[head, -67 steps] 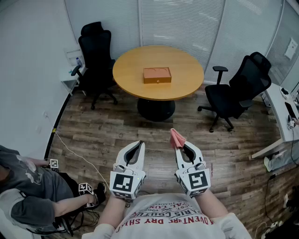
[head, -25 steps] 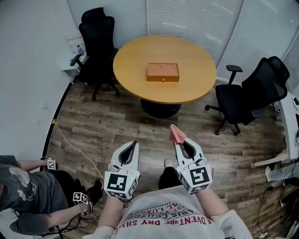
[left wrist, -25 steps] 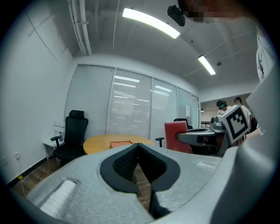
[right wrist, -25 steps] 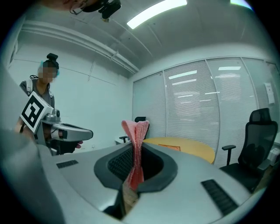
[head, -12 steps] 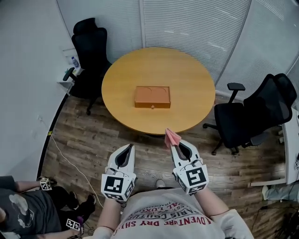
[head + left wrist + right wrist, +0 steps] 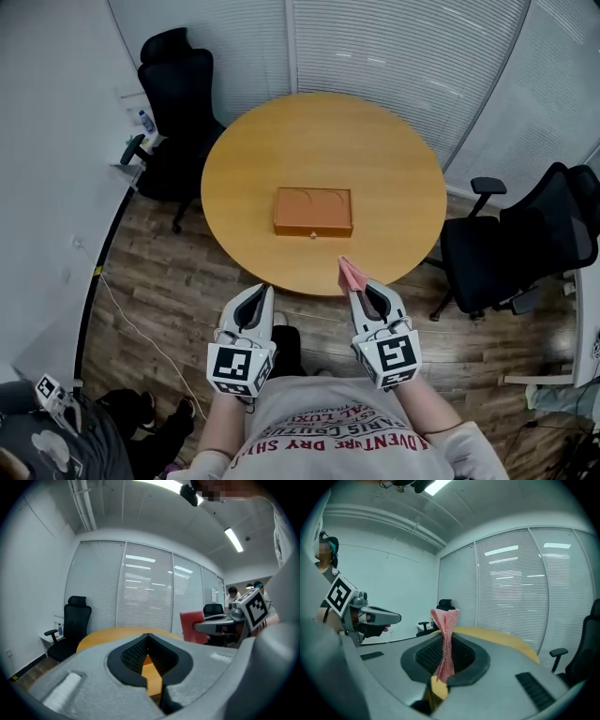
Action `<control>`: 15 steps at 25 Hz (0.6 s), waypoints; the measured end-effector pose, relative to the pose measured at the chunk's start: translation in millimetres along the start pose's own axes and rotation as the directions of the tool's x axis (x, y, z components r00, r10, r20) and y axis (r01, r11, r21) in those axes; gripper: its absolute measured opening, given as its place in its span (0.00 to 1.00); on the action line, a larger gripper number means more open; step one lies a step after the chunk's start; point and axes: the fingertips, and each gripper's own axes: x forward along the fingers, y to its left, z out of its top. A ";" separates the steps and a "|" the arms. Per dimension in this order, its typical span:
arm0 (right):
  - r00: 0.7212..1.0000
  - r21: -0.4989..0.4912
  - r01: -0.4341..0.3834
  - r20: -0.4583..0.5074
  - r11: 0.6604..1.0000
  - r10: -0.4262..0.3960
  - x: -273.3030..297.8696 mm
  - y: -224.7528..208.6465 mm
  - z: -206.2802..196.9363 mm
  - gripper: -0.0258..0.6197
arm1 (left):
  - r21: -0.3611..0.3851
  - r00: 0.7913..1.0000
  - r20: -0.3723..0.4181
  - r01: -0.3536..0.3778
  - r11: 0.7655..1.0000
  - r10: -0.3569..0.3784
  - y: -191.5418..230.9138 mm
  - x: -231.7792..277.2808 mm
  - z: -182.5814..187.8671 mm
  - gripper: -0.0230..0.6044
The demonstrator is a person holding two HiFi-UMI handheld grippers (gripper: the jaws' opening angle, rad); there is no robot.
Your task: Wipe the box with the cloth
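We see a round light-wood table (image 6: 403, 197) standing on the wood-plank floor (image 6: 169, 281); a flat orange-brown rectangular box (image 6: 313, 211) lies near its centre.

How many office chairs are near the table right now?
2. One office chair at the round table's far-left side, another to its right; more may be out of frame.

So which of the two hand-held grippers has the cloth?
The right hand-held gripper: its jaws are shut on the pink cloth, which sticks out past the tips. The left hand-held gripper is shut on nothing.
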 end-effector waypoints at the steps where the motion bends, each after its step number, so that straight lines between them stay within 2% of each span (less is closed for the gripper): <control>1: 1.000 0.002 0.008 -0.009 1.000 -0.008 14.4 -1.7 -0.6 0.08 | -0.009 1.000 -0.005 0.001 1.000 -0.001 13.8 9.3 -1.1 0.05; 9: 0.995 -0.012 0.091 -0.033 0.996 -0.091 133.9 -10.8 18.7 0.08 | 0.009 0.998 -0.001 0.069 0.998 -0.069 126.9 85.9 19.9 0.05; 15: 0.981 0.000 0.163 -0.110 0.987 -0.162 206.3 -27.3 14.1 0.08 | -0.010 0.990 -0.050 0.133 0.991 -0.133 191.7 144.3 14.4 0.05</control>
